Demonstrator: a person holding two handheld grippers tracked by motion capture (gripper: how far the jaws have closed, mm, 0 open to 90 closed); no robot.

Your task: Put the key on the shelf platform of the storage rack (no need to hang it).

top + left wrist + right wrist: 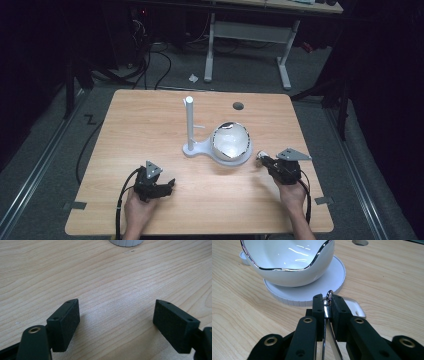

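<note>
Right gripper (327, 305): two black matte jaws pressed onto one slim, polished metal piece (327, 311); its small ring end (329, 293) pokes out past the fingertips, close to the stand's disc. What the piece is cannot be told.

Left gripper (116, 323): two black, finely textured pads (71, 320) spread wide with bare wood between them, resting low over the table's near left.

One glossy white bowl (287, 260), wavy silver-edged rim, seated on the ridged round disc of one white stand (312, 290). One upright white post (189, 122) rises from that stand.

One pale wood-grain table (150, 115), with one round hole (238, 105).
</note>
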